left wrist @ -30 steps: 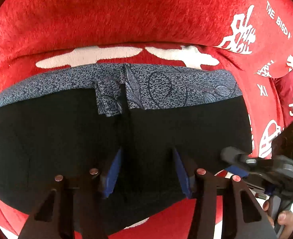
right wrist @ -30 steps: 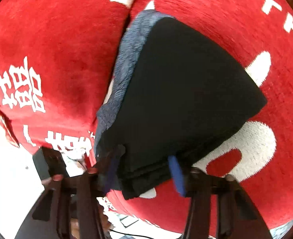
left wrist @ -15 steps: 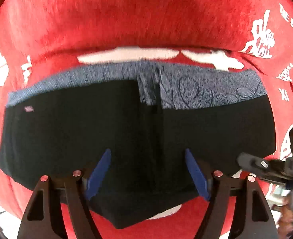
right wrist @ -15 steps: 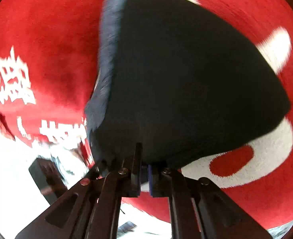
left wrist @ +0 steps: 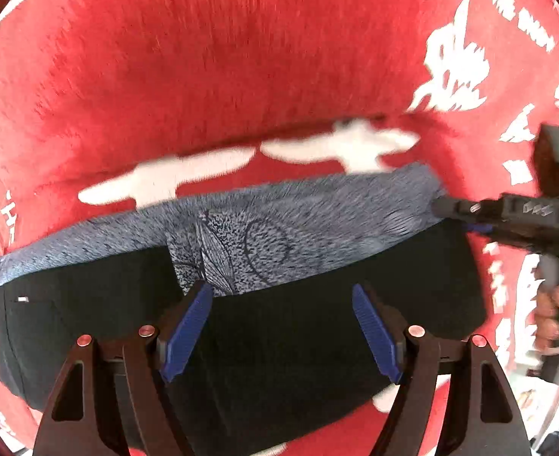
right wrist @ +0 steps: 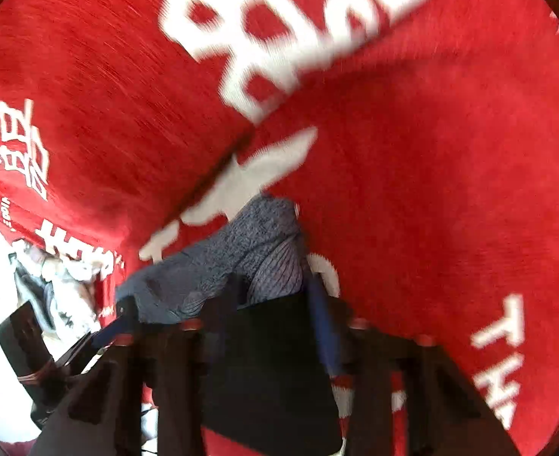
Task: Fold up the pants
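Since the earlier frame the left gripper point(left wrist: 281, 332) had spread its blue ribbed pads wide & hung over the folded pants point(left wrist: 298, 342), gripping nothing. The right gripper point(right wrist: 275, 304), clamped tight half a sec ago, had just been opening; jaws stood narrow w/ the pants' corner between them, grip unclear thru blur. Pants lay on the plush red blanket point(left wrist: 241, 57): smooth black cloth, speckled grey-blue band on top

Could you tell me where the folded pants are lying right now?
In the left wrist view the folded pants lie on the red sofa seat, under the open left tool.
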